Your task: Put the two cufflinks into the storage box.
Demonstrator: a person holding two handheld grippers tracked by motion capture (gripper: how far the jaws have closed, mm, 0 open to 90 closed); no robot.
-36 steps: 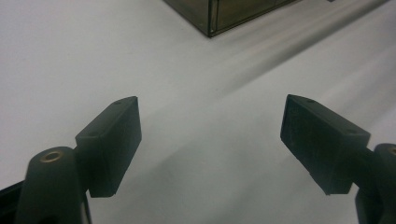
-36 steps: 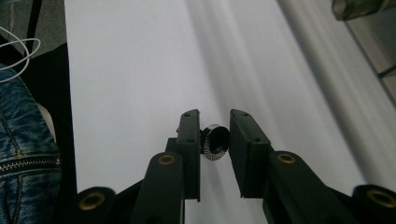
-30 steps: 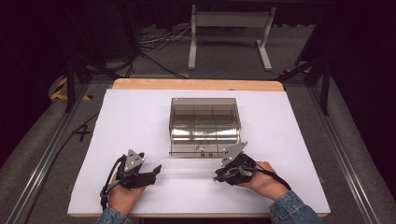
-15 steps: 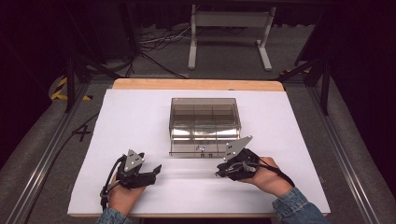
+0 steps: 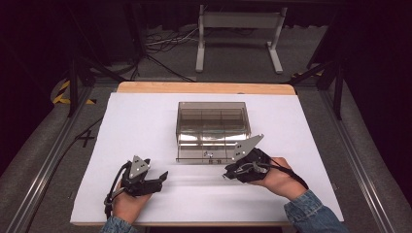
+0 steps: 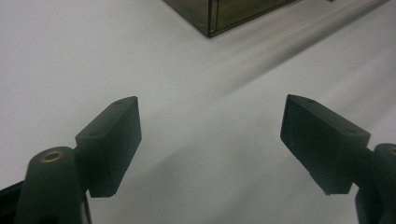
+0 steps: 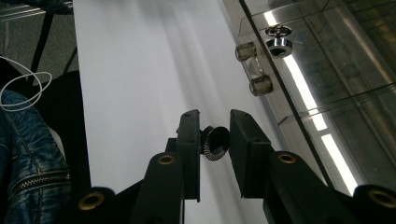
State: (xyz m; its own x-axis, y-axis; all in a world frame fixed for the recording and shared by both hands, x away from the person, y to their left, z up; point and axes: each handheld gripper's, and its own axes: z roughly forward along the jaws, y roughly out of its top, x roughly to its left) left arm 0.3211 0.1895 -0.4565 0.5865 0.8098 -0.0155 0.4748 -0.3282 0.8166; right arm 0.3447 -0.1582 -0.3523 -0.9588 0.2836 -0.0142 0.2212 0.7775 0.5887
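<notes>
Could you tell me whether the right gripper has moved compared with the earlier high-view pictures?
Yes. The right gripper, shut on a small dark knurled knob, has lifted slightly, its grey plate now overlapping more of the clear acrylic box.

A white table [image 5: 145,121] (wooden far edge) bears a clear box [image 5: 213,130] at centre

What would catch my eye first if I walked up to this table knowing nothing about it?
Probably the smoky clear box standing mid-table on the white table, with a shiny knob on its front panel. Next, the right claw, just in front of the box, pinching a small dark knurled disc between its jaws. The left claw rests open over bare tabletop near the front edge.
</notes>
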